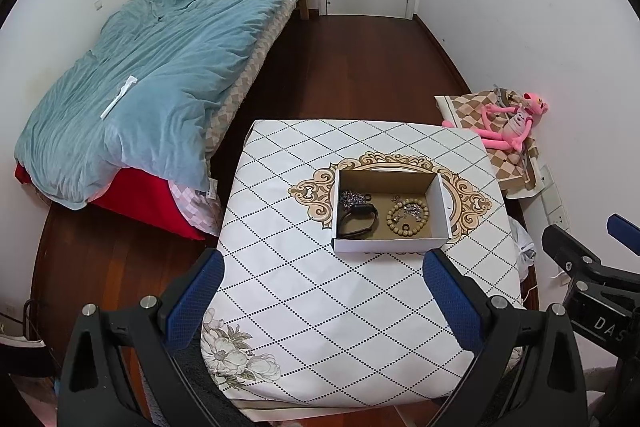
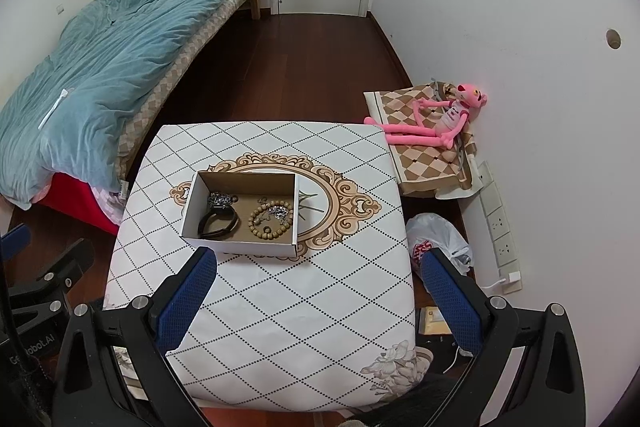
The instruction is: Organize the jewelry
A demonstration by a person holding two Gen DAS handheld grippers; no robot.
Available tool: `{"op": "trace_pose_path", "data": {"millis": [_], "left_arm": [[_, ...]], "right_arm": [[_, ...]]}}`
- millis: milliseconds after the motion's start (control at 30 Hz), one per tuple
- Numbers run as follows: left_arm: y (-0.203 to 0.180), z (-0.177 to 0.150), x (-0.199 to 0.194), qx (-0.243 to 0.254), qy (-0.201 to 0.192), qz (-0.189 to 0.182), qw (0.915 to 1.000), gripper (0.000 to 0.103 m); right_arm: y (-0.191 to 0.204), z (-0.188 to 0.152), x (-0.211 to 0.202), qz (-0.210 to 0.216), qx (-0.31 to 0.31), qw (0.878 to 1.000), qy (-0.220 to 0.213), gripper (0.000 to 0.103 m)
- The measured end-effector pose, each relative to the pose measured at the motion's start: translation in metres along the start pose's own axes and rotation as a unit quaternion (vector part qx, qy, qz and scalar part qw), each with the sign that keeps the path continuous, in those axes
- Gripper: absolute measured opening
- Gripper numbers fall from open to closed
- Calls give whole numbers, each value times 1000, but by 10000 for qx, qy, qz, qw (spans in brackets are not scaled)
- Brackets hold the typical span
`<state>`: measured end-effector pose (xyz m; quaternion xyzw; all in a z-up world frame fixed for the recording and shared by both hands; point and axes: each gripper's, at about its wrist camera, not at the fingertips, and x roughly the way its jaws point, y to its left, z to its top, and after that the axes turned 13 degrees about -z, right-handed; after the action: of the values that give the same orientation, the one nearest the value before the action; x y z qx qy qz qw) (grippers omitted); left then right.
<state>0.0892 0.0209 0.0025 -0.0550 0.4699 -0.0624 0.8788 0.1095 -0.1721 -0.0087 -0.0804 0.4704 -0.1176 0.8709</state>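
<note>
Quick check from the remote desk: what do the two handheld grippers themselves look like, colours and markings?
Both match: the left gripper and right gripper have black angular frames, silver round bolts and blue textured pads. White lettering marks each body, only partly readable.

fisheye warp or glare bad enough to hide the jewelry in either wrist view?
Left wrist: strong barrel distortion and dark corners, yet the box sits central and sharp, beaded bracelet readable. Right wrist: same warp, even soft light, no glare on the box.
</note>
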Motion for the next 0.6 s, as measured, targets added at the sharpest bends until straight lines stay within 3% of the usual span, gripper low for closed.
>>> {"op": "trace_pose_path", "data": {"millis": [600], "left_arm": [[-1,2,1,8,-21,9,10000,101]], "right_arm": [[-1,0,-1,23,9,10000,4,103]]}}
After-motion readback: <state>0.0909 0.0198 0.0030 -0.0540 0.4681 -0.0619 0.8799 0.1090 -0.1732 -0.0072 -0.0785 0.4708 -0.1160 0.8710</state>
